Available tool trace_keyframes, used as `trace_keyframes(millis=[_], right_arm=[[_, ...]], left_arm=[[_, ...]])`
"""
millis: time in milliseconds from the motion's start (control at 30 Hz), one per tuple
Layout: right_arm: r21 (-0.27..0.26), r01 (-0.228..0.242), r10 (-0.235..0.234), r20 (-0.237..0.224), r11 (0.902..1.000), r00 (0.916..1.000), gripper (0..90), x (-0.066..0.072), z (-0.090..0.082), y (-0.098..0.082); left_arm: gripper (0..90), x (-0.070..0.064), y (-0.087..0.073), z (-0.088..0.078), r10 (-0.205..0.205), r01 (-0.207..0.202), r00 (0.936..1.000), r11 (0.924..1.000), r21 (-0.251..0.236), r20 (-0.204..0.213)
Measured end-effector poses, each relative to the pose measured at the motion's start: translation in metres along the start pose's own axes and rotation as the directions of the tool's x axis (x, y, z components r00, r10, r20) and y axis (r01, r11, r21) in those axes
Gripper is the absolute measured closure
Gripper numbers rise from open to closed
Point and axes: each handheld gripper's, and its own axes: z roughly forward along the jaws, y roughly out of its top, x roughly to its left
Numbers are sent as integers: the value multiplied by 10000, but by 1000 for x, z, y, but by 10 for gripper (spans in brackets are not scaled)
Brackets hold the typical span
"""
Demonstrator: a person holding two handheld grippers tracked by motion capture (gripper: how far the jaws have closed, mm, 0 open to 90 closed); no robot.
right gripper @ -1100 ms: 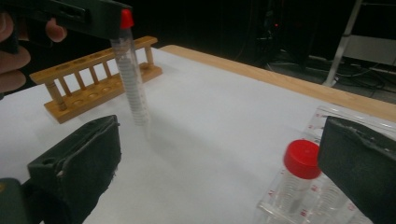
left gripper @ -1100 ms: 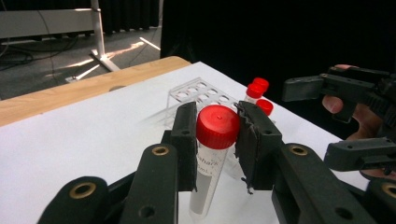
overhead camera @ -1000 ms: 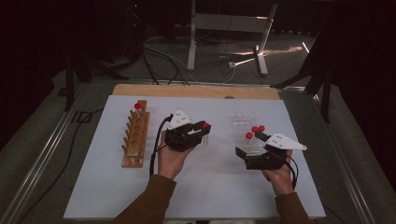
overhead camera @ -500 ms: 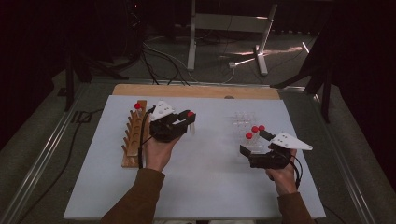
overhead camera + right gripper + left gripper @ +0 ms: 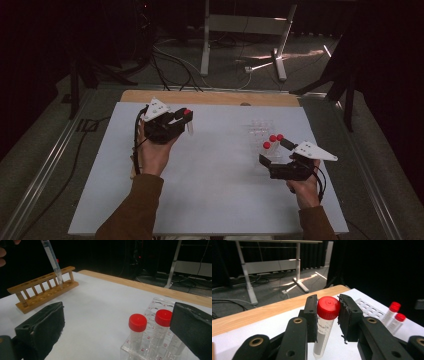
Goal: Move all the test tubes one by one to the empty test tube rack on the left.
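Observation:
My left gripper [image 5: 181, 120] is shut on a clear tube with a red cap [image 5: 328, 307], its pads pressing on the cap from both sides. In the right gripper view this tube [image 5: 51, 257] hangs tilted, tip down, just over the wooden tube rack [image 5: 45, 292]. My right gripper [image 5: 275, 151] stands open by the near side of a clear plastic rack [image 5: 257, 130]. Its wide-apart pads [image 5: 42, 327] flank two red-capped tubes [image 5: 137, 322] standing in that rack [image 5: 150, 342].
A white mat [image 5: 215, 190] covers the table, with a wooden strip [image 5: 210, 97] along the far edge. Beyond it the floor holds cables and a desk frame [image 5: 205, 45]. A small red cap [image 5: 58, 260] shows at the wooden rack's far end.
My left gripper has carried the red-capped tube from the middle of the mat leftward and a little up, to above the wooden rack. The right gripper has stayed by the clear rack.

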Motion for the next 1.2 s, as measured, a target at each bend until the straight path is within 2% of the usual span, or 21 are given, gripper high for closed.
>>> trace_keyframes(millis=[267, 567, 933, 1200], right_arm=[[-21, -48, 48, 17, 10000, 10000, 0, -1, 0, 0], [-70, -111, 111, 38, 9999, 9999, 0, -2, -1, 0], [-49, -157, 157, 9, 9999, 9999, 0, -2, -1, -1], [-54, -226, 226, 21, 9997, 9997, 0, -4, -1, -2]], left_arm=[[710, 19, 3, -7, -32, 33, 9984, 10000, 27, -563], [709, 40, 1, -18, -144, 144, 9920, 9999, -6, -1253], [709, 65, -9, -29, -679, 656, 9791, 9977, -186, -1916], [709, 81, -17, -39, -1077, 1049, 9656, 9942, -244, -2367]])
